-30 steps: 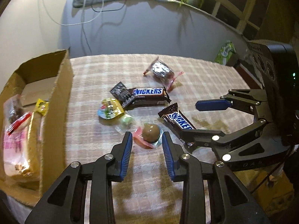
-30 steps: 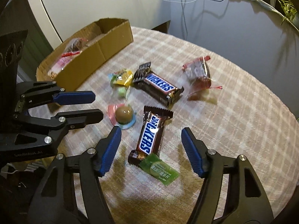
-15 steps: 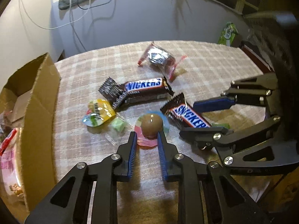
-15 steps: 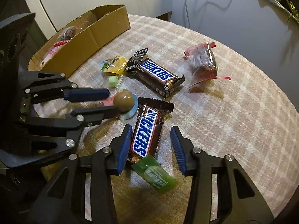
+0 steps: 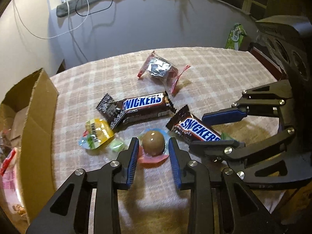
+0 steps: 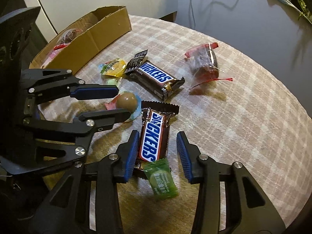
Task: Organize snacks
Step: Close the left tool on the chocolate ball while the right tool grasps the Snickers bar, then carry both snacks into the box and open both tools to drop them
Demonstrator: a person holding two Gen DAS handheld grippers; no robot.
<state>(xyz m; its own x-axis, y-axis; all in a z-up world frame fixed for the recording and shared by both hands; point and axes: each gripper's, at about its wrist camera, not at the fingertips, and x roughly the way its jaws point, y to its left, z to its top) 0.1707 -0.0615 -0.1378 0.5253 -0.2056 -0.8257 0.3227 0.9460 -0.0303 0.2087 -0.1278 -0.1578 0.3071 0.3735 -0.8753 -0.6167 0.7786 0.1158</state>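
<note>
A brown chocolate ball on a pink and blue wrapper [image 5: 153, 143] lies between the fingers of my left gripper [image 5: 154, 146], which is open around it with gaps on both sides; it also shows in the right wrist view [image 6: 126, 102]. My right gripper [image 6: 158, 144] is open around the near Snickers bar [image 6: 154, 134], its left pad close to the wrapper. A green candy [image 6: 162, 177] lies on that bar's near end. A second Snickers bar [image 5: 136, 107] lies farther back. The cardboard box [image 5: 37, 120] with snacks stands at the left.
A yellow candy packet [image 5: 97, 133] and a pale green sweet [image 5: 117, 146] lie left of the ball. A clear bag with red ends [image 5: 162, 72] lies at the back. The checked tablecloth [image 5: 214, 74] covers the table. A green packet [image 5: 236, 37] stands beyond the table.
Both grippers have moved forward over their snacks. The left jaws narrowed, then widened a little around the ball. The right jaws have narrowed around the near Snickers bar.
</note>
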